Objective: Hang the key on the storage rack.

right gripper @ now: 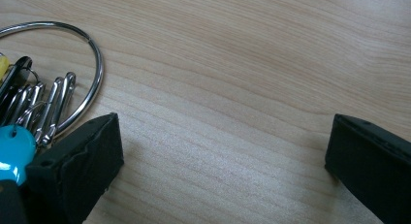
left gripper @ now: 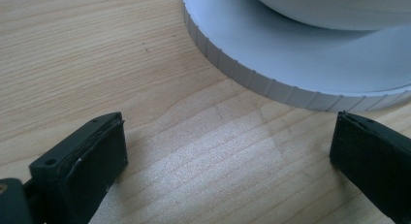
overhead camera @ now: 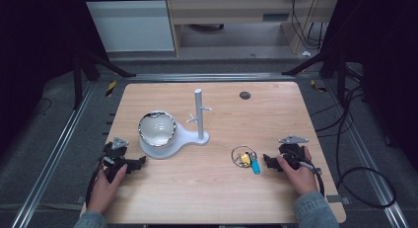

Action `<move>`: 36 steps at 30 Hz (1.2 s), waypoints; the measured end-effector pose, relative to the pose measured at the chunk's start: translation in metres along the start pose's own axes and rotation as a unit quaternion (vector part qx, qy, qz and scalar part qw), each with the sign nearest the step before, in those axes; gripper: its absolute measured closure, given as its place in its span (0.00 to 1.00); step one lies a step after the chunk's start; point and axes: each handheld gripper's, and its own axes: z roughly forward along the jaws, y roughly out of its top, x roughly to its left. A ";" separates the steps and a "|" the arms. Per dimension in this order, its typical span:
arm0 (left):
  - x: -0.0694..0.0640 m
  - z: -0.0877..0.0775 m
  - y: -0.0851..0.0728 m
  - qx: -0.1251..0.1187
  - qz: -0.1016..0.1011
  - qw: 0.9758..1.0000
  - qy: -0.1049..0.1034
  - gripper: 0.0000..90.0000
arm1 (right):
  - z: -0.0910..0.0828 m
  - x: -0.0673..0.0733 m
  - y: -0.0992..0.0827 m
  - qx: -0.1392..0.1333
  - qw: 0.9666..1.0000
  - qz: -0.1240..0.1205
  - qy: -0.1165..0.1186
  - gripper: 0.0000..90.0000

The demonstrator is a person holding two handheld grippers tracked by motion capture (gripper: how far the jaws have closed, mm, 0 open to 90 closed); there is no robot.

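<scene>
A key ring (overhead camera: 245, 157) with a yellow tag and a blue tag lies on the wooden table, right of centre. My right gripper (overhead camera: 267, 162) rests on the table just right of it, held by a hand. In the right gripper view the right gripper (right gripper: 223, 136) stands open over bare wood, with the metal ring (right gripper: 94, 64) and blue tag (right gripper: 12, 149) beside its left jaw. A white stand (overhead camera: 199, 114) with a post and small pegs holds a shiny bowl (overhead camera: 156, 128) on its base. My left gripper (overhead camera: 139, 162) lies open just left of that base (left gripper: 291, 64), nothing between the left gripper's (left gripper: 228, 136) jaws.
A small dark round disc (overhead camera: 245, 95) is set in the table near its far right edge. Metal rails and black cables run along the floor on both sides. Bare wood stretches along the front of the table (overhead camera: 197, 193) between the two hands.
</scene>
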 end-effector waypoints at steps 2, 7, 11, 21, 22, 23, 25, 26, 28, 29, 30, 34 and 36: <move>0.000 0.000 0.000 0.001 0.001 1.000 0.000 0.00 | 0.000 0.000 0.000 0.001 1.000 -0.001 0.000 0.00; 0.000 0.000 0.000 0.002 0.003 1.000 -0.001 0.00 | 0.000 0.000 0.000 0.000 1.000 -0.001 0.002 0.00; 0.000 0.000 0.000 0.002 0.003 1.000 -0.001 0.00 | 0.000 -0.001 0.000 0.001 1.000 -0.003 0.004 0.00; 0.000 0.000 0.000 0.001 0.002 1.000 -0.001 0.00 | -0.014 0.005 0.012 0.076 0.996 -0.049 0.024 0.16; 0.000 0.000 0.000 0.002 0.003 1.000 -0.001 0.00 | -0.016 0.007 0.014 0.080 0.995 -0.055 0.030 0.17; 0.000 -0.001 0.000 0.002 0.003 1.000 -0.001 0.00 | -0.018 0.009 0.017 0.082 0.994 -0.059 0.040 0.19; 0.000 -0.001 -0.001 0.002 0.003 1.000 -0.001 0.00 | -0.023 0.012 0.022 0.085 0.992 -0.074 0.052 0.24; 0.000 -0.001 -0.001 0.002 0.003 1.000 -0.001 0.00 | -0.025 0.014 0.026 0.091 0.991 -0.081 0.057 0.27; 0.000 -0.001 -0.001 0.002 0.003 1.000 -0.001 0.00 | -0.027 0.017 0.032 0.103 0.988 -0.096 0.065 0.34; 0.000 -0.001 -0.001 0.002 0.003 1.000 -0.001 0.00 | -0.028 0.018 0.034 0.110 0.986 -0.102 0.070 0.38; 0.000 -0.001 -0.001 0.002 0.003 1.000 -0.001 0.00 | -0.028 0.019 0.037 0.114 0.985 -0.108 0.075 0.43; 0.000 -0.001 -0.001 0.001 0.003 1.000 -0.001 0.00 | -0.028 0.025 0.048 0.132 0.979 -0.125 0.094 0.59; 0.000 -0.001 -0.001 0.002 0.003 1.000 -0.001 0.00 | -0.029 0.029 0.053 0.133 0.977 -0.134 0.100 0.67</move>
